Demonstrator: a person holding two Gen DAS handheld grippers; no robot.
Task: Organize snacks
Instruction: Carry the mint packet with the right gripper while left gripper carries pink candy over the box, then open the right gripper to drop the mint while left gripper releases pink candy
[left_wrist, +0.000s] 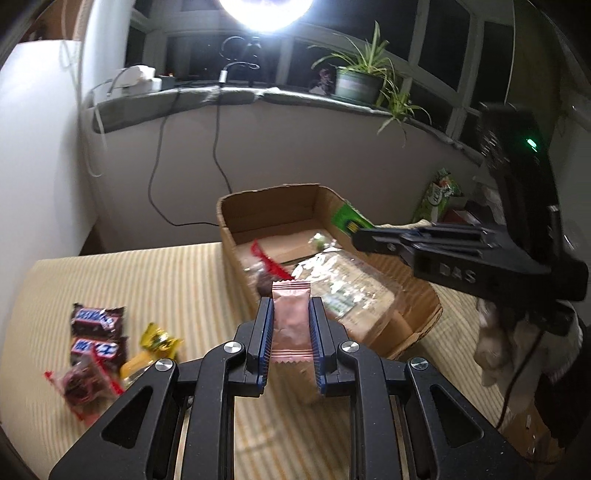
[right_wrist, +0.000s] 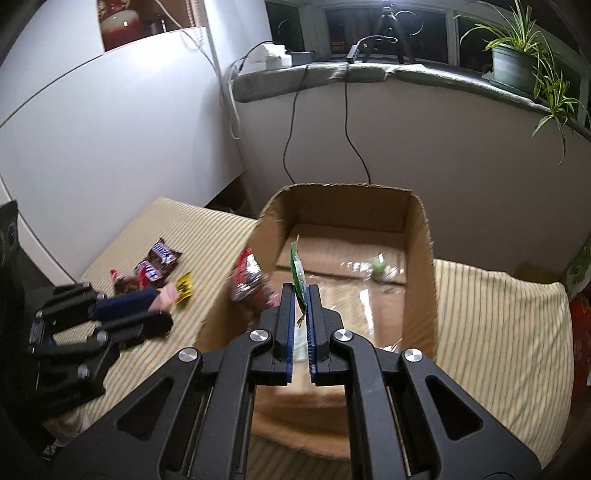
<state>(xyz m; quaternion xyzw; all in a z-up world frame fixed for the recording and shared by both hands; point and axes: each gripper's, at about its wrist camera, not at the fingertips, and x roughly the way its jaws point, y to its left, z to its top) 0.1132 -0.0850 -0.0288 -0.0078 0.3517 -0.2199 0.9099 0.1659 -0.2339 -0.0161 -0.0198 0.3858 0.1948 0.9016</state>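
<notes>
My left gripper (left_wrist: 291, 306) is shut on a pink snack packet (left_wrist: 291, 325), held above the striped mattress just in front of the open cardboard box (left_wrist: 413, 325). My right gripper (right_wrist: 301, 291) is shut on a thin green packet (right_wrist: 298, 273), held edge-on over the near wall of the box (right_wrist: 421, 236). It also shows from the side in the left wrist view (left_wrist: 360, 236), with the green packet (left_wrist: 349, 219) at its tip. The box holds a red-wrapped snack (left_wrist: 266, 262) and clear wrappers (left_wrist: 343, 277).
Two Snickers bars (left_wrist: 98, 332), a yellow candy (left_wrist: 157, 339) and a red-wrapped snack (left_wrist: 83, 384) lie on the mattress left of the box. A green snack bag (left_wrist: 437, 199) leans against the wall at the right. A windowsill with a potted plant (left_wrist: 360, 81) runs behind.
</notes>
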